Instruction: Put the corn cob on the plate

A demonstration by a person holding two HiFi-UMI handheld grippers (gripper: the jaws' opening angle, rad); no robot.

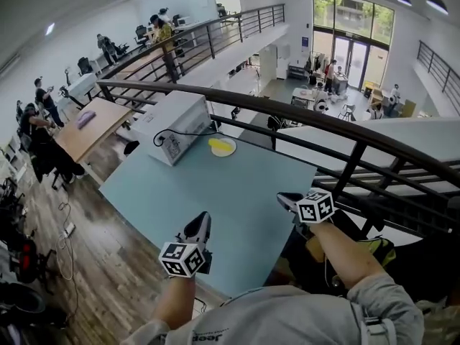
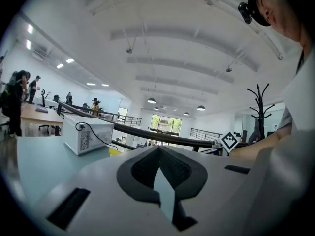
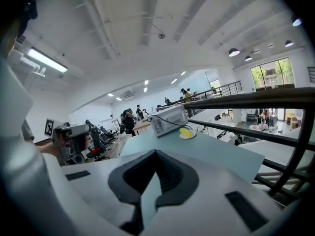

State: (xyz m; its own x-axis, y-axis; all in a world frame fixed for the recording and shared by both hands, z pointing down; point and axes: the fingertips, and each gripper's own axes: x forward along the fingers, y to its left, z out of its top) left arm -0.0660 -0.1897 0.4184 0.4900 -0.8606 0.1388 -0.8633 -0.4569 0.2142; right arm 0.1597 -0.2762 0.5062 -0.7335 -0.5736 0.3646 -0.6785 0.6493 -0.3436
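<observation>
Yellow corn cob point(image 1: 219, 145) lying on plate point(image 1: 233, 149) at far end of pale blue table point(image 1: 215, 200), just beside white box appliance point(image 1: 176, 121) w/ black cable point(image 1: 188, 130) - well apart from both grippers. Same seen from right gripper view: cob point(image 3: 185, 131) on plate point(image 3: 188, 136), appliance point(image 3: 169, 120) right next to it. Only a yellow sliver visible past appliance point(image 2: 88, 137) in left gripper view. Left gripper point(image 1: 203, 220) held above table's near edge, pointing toward plate, jaws clenched together, nothing between them point(image 2: 158, 154). Right gripper point(image 1: 285, 197) at table's near right edge, close to dark railing point(image 1: 287, 112) - jaws likewise pressed together & empty point(image 3: 156, 157). Marker cubes facing up on both. Desks w/ people farther off at left, lower floor visible beyond railing.
</observation>
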